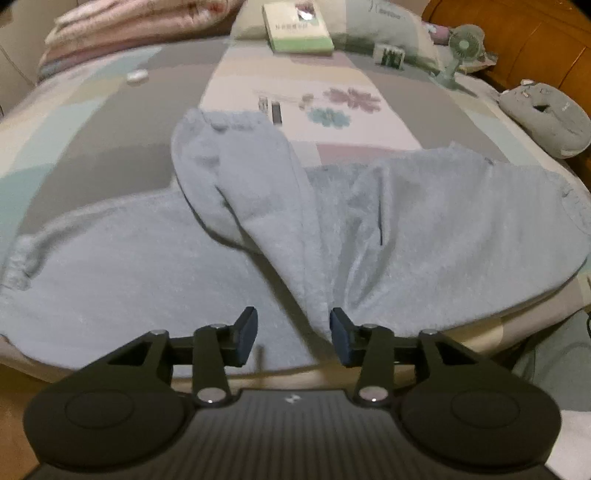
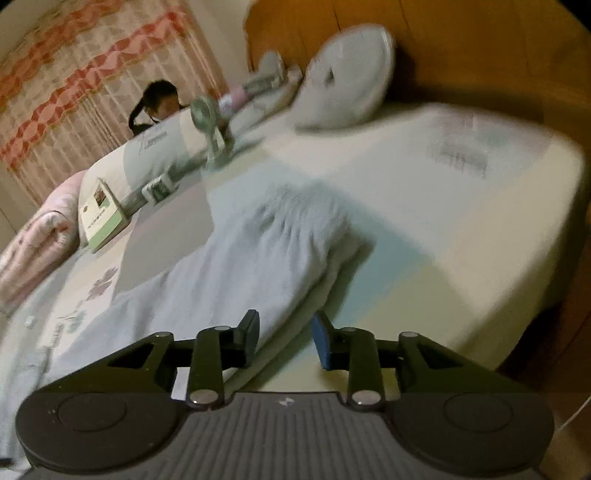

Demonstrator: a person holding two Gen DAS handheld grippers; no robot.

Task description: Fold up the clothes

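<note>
A light blue fleecy garment lies spread across the bed, with one part folded back over its middle and a gathered cuff at the far left. My left gripper hovers over its near edge with jaws apart; a ridge of the cloth ends just beside the right pad, not pinched. In the right wrist view the garment's bunched end lies on the bedsheet. My right gripper stands open just in front of that cloth's near edge, with nothing gripped.
On the bed are a green-and-white box, a small hand fan, a grey neck pillow and stacked pink quilts. A wooden headboard backs the bed. A person sits beyond it by the curtain.
</note>
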